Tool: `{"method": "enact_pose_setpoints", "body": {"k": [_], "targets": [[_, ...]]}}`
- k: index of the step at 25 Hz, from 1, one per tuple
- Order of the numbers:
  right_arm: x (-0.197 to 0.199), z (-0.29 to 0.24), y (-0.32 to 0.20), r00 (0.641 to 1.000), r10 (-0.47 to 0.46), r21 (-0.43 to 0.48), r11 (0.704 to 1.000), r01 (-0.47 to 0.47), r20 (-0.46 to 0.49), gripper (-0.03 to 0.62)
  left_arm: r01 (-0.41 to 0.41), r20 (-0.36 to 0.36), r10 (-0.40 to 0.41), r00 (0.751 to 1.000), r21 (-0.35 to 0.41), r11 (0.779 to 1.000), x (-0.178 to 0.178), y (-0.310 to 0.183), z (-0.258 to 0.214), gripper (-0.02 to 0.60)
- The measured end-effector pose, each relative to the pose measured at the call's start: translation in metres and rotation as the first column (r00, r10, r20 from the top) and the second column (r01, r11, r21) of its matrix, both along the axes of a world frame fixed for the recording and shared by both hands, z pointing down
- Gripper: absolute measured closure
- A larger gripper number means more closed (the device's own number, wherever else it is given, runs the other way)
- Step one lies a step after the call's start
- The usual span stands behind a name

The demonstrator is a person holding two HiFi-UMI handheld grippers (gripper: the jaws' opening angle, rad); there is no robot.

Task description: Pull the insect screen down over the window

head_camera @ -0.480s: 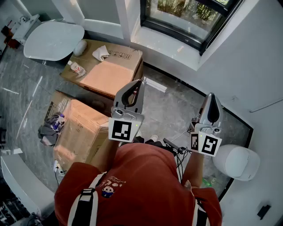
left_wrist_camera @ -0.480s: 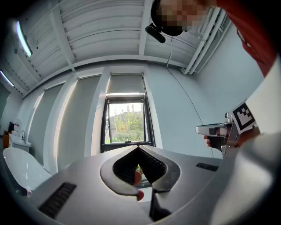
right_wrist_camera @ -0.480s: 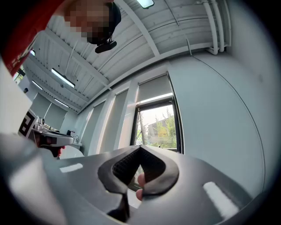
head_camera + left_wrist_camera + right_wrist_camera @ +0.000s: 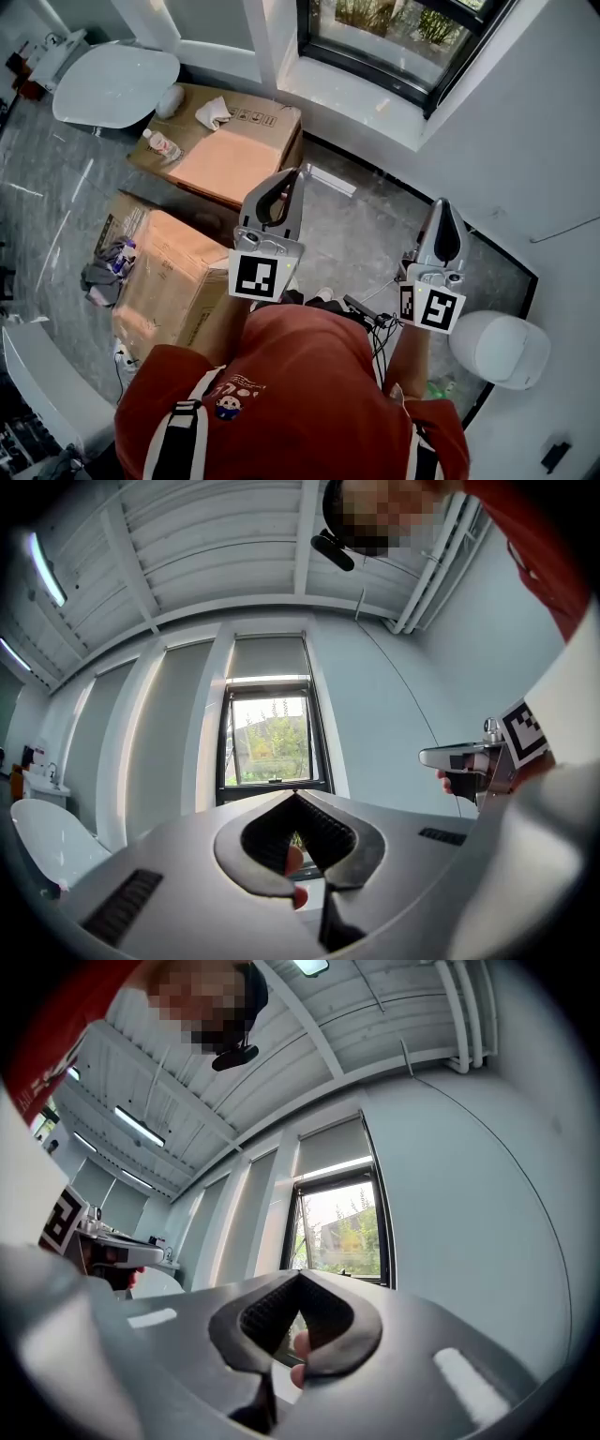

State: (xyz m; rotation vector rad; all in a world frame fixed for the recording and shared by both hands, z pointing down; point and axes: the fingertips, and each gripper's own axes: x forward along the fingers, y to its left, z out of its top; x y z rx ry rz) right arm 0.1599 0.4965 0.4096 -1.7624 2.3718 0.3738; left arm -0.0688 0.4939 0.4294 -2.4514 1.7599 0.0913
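Left gripper (image 4: 298, 173) and right gripper (image 4: 443, 202) are both clenched tight, empty, side by side, facing the window (image 4: 394, 42).

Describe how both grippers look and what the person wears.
The left gripper and right gripper are silver-grey, with tapered tongs lined in ribbed black, each bearing a cube of black-and-white square markers. The person wears a rust-red shirt under dark shoulder straps.

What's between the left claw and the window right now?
Head view: only grey floor, a white strip lying on it, and the white sill lie between the left claw and the window.
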Motion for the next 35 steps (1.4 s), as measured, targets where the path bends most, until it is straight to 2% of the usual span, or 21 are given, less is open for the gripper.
{"method": "enact_pose_setpoints", "body": {"k": [5,8,12,16,21,28,35], "targets": [[0.013,0.005,0.002,1.0,-0.015,-0.003,1.0,0.015,0.012,0.585,0.009,0.018,-0.009,1.0,-0.005,1.0,0.015,0.001,0.002,0.577],[0.032,0.011,0.004,1.0,-0.017,-0.004,1.0,0.017,0.022,0.585,0.013,0.001,-0.013,1.0,-0.031,0.999,0.03,0.003,0.01,0.577],[0.045,0.022,0.003,0.998,-0.038,-0.011,0.999,0.039,0.045,0.585,0.037,0.021,-0.036,0.999,-0.055,0.998,0.042,0.01,0.019,0.577],[0.055,0.021,-0.003,0.998,-0.045,-0.009,0.999,0.046,0.049,0.585,0.057,0.037,-0.056,0.998,-0.04,0.998,0.052,0.011,0.015,0.577],[0.062,0.023,-0.012,0.998,-0.042,0.003,0.999,0.042,0.047,0.585,0.062,0.018,-0.062,0.998,-0.018,0.998,0.059,0.0,0.014,0.577],[0.05,0.021,-0.042,0.999,-0.038,0.011,0.999,0.038,0.004,0.585,0.039,-0.016,-0.039,0.999,0.0,0.999,0.055,-0.035,0.017,0.577],[0.026,0.017,-0.108,0.999,-0.032,0.003,0.999,0.032,-0.041,0.585,0.037,-0.061,-0.036,0.997,0.006,0.999,0.033,-0.104,0.017,0.577]]}}
